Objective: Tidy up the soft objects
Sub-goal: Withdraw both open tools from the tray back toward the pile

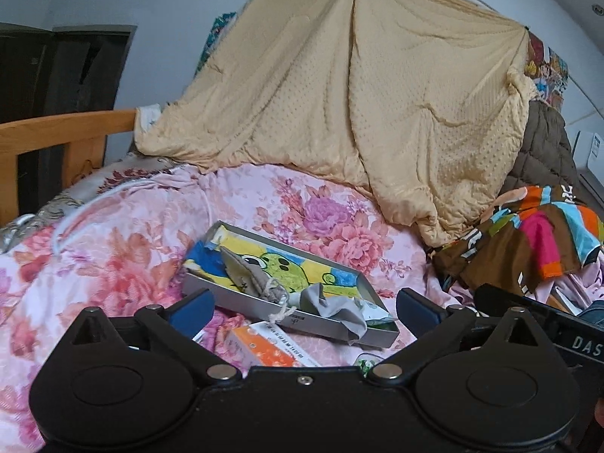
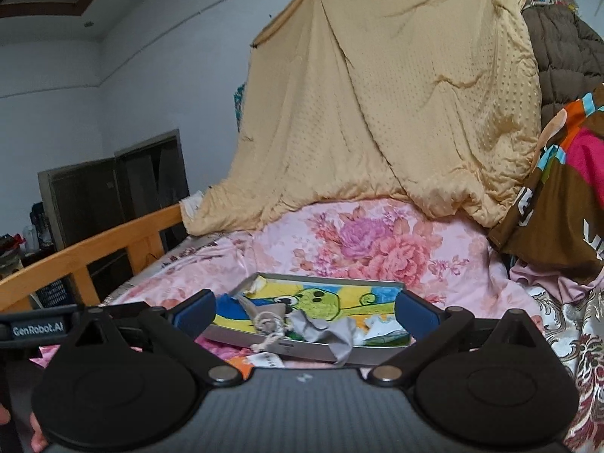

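Far left: wooden bed rail (image 1: 56,132), dark cabinet (image 1: 64,68) behind. Pink floral bedspread (image 1: 113,249) across the bed. Left hand-held gripper (image 1: 304,307) spread wide, nothing between the blue pads, hovering just short of the metal tray (image 1: 264,304). Tray long axis running from upper left to lower right in the left wrist view, near rim facing the gripper. Inside, on a frog-print cloth (image 1: 298,268): grey drawstring pouch (image 1: 249,275) toward the tray's left, drawstring spilling over the near rim; crumpled grey cloth (image 1: 339,307) toward the right, one corner hanging over the rim. Orange box (image 1: 260,347) on the bedspread just below the tray. Right hand-held gripper (image 2: 305,313) also spread, empty, tray dead ahead between its pads. Both grippers about equally near; pouch likely nearer the left one, grey cloth nearer the right, judging by offsets. Probable next move: straight forward and down onto the soft items. Beige quilt (image 1: 358,94) hung behind; striped brown garment (image 1: 528,238) heaped at far right.
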The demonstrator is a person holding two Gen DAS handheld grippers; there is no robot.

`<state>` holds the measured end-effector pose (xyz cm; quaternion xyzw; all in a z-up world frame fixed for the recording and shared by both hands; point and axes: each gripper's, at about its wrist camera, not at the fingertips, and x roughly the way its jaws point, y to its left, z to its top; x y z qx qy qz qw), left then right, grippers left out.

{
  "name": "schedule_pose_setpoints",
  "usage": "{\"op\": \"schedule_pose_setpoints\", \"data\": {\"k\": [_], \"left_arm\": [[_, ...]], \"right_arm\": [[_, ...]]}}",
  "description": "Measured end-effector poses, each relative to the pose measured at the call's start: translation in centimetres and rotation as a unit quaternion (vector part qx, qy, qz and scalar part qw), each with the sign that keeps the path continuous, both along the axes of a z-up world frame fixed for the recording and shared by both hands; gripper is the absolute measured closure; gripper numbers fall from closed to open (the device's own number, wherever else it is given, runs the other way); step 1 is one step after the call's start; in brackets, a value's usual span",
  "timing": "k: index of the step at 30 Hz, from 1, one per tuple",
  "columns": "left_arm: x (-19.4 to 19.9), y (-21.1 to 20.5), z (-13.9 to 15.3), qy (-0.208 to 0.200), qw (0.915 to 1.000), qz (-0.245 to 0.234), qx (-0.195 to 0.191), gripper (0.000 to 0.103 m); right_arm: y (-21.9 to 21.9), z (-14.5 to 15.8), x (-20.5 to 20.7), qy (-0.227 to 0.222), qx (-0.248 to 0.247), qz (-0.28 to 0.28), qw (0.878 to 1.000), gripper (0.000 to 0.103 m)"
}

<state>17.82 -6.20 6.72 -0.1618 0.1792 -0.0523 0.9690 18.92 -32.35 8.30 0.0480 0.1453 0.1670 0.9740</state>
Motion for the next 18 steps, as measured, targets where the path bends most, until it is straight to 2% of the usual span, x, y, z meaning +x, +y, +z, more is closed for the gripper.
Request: {"op": "schedule_pose_setpoints", "data": {"k": [9, 18], "left_arm": [[-4.4, 1.9, -1.5, -0.008, 0.9995, 0.026, -0.018, 0.001], [-5.1, 3.3, -4.4, -0.018, 0.9987, -0.012, 0.045, 0.001]], "right_arm": [[0.4, -1.5, -4.5, -0.007, 0.019, -0.008, 1.000, 0.000], [0.9, -4.8, -7.2, 0.007, 0.007, -0.041, 0.999, 0.000]]}}
